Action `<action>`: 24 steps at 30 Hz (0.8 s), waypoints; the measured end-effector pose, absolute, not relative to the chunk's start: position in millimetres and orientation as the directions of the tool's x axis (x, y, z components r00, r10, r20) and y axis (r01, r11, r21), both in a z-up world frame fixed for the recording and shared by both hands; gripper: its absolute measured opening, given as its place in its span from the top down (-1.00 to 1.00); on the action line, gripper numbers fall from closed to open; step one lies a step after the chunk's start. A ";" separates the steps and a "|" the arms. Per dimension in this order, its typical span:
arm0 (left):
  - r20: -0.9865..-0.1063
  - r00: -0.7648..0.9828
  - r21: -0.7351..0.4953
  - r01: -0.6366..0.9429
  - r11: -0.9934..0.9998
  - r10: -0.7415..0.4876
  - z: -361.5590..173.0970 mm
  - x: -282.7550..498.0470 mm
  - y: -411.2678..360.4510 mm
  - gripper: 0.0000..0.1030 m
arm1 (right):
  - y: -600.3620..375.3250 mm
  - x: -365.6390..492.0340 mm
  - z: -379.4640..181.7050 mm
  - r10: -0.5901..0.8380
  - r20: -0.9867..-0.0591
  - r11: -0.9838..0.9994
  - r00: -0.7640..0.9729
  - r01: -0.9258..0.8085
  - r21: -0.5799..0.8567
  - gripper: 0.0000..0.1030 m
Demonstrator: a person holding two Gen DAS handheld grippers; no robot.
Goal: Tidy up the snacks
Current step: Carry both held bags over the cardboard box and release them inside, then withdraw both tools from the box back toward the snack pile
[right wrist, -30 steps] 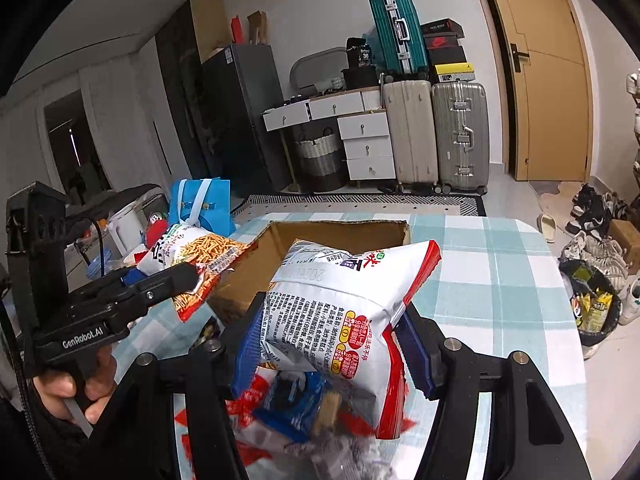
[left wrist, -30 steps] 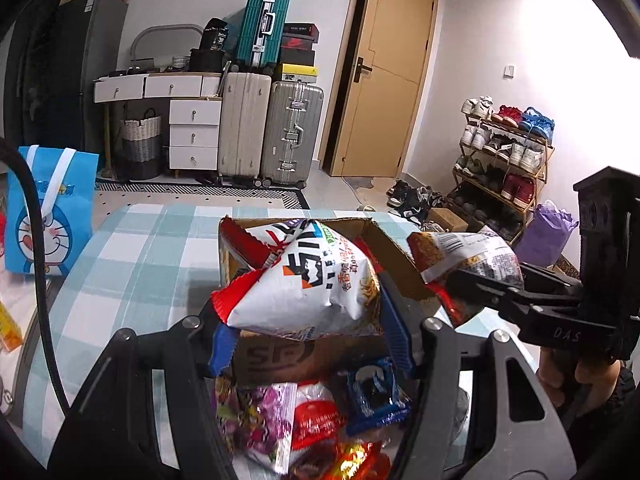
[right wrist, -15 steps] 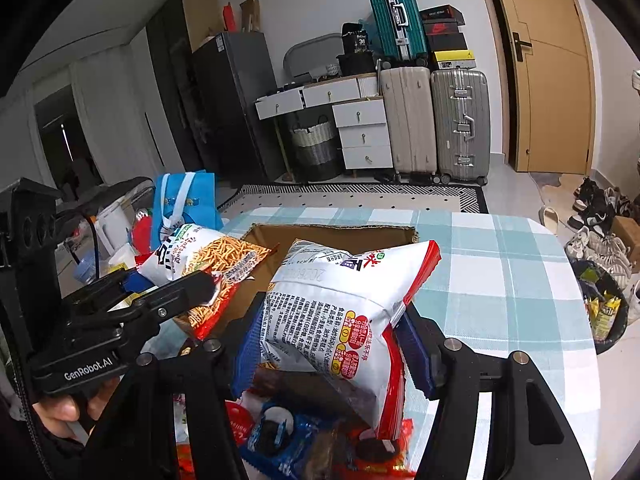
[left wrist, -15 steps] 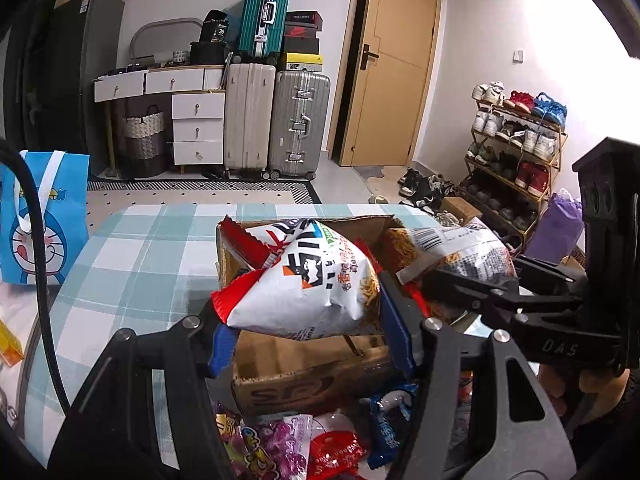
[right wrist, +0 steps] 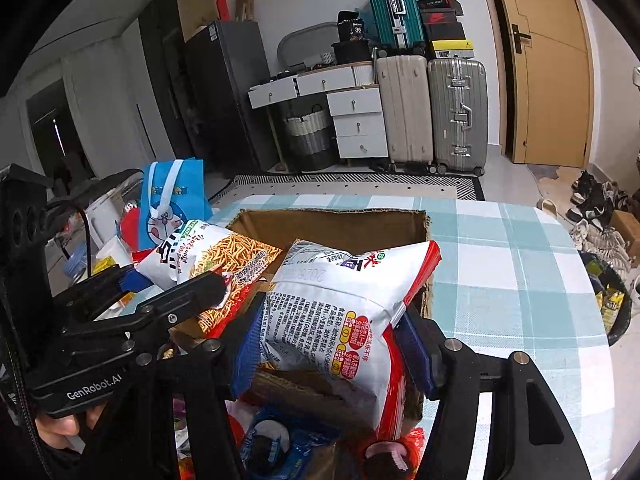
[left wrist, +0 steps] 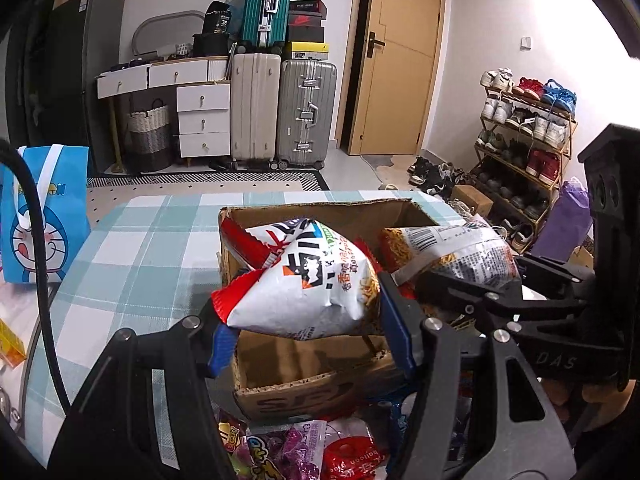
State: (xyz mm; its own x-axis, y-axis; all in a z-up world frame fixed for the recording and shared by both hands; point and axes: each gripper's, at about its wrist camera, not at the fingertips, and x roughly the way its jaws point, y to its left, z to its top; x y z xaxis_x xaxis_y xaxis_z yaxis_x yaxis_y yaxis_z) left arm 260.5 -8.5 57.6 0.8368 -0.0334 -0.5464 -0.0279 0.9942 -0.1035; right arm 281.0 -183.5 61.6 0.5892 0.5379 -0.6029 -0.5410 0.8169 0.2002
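An open cardboard box (left wrist: 320,212) (right wrist: 332,222) stands on the checked table. My left gripper (left wrist: 306,322) is shut on a red and white snack bag (left wrist: 308,288) and holds it over the box's near left side; the same bag shows in the right wrist view (right wrist: 208,252). My right gripper (right wrist: 332,356) is shut on a second white and red snack bag (right wrist: 344,308), held over the box's right side; it also shows in the left wrist view (left wrist: 452,252). Several small loose snack packets (left wrist: 288,452) (right wrist: 272,448) lie on the table in front of the box.
A blue cartoon bag (left wrist: 44,208) (right wrist: 172,196) stands at the table's left edge. A yellow packet (left wrist: 10,346) lies at the far left. The checked tablecloth (right wrist: 512,272) spreads to the right of the box. Suitcases, drawers and a shoe rack stand beyond.
Both grippers have moved forward with their bags, from over the loose packets to over the open box. The two bags have come closer together.
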 end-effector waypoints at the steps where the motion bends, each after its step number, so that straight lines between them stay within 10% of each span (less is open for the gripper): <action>1: -0.550 0.834 -0.101 -0.029 0.995 -0.032 55.7 262.1 -8.8 -0.15 | -183.6 281.9 60.4 0.539 -0.604 0.816 0.587 -0.541 0.203 -0.21; 12: -0.553 0.831 -0.108 -0.005 0.994 -0.056 53.3 258.9 -7.4 -0.31 | -192.0 279.7 65.9 0.559 -0.583 0.811 0.589 -0.534 0.239 -0.22; 19: -0.538 0.842 -0.085 -0.020 0.996 -0.029 69.4 225.3 -4.0 -0.74 | -215.0 259.9 84.7 0.558 -0.542 0.821 0.629 -0.513 0.250 -0.98; 24: -0.524 0.851 -0.046 -0.037 0.998 0.007 74.0 188.4 -6.5 -0.99 | -235.5 240.1 88.0 0.549 -0.557 0.827 0.623 -0.499 0.259 -0.99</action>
